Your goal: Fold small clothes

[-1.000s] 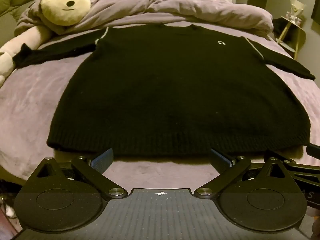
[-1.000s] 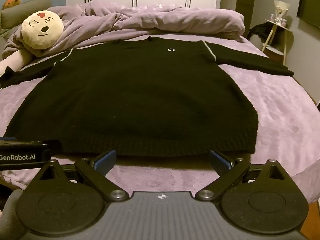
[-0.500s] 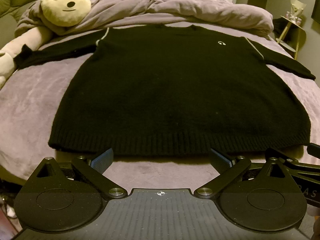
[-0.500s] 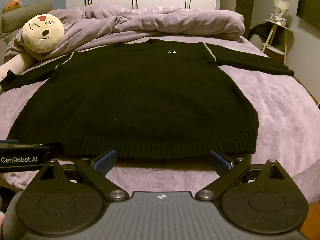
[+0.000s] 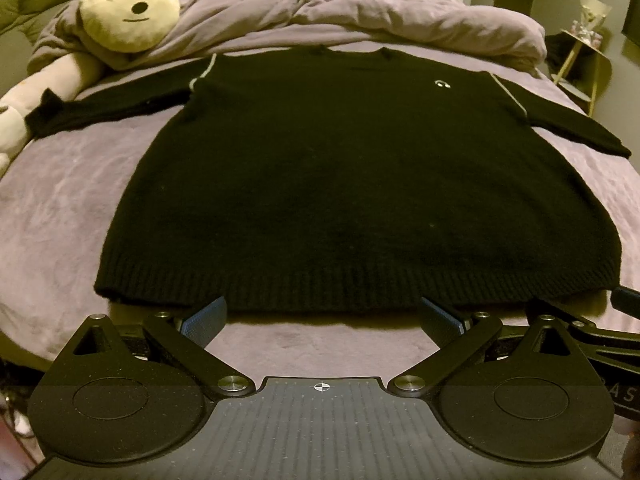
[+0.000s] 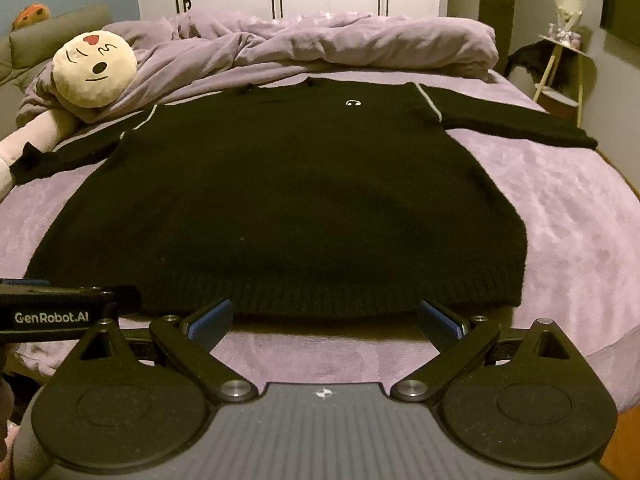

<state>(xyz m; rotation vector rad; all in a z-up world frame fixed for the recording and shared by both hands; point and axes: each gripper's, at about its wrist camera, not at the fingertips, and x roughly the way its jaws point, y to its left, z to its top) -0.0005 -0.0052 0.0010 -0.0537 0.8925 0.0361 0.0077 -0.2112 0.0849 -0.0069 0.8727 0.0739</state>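
Almost nothing has changed: your left tool [image 5: 322,318] and right tool [image 6: 325,320] still wait with fingers wide apart, holding nothing. The black sweater [image 5: 352,184] lies flat on the bed [image 5: 60,208], hem at 12 o'clock just ahead. No fold has started.

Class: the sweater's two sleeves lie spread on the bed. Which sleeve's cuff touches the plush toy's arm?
The left sleeve; its cuff lies against the plush toy. The right sleeve touches only bedding.

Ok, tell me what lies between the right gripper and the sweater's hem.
Only a bare strip of purple bedsheet separates the open right gripper from the black sweater; the right wrist view shows it.
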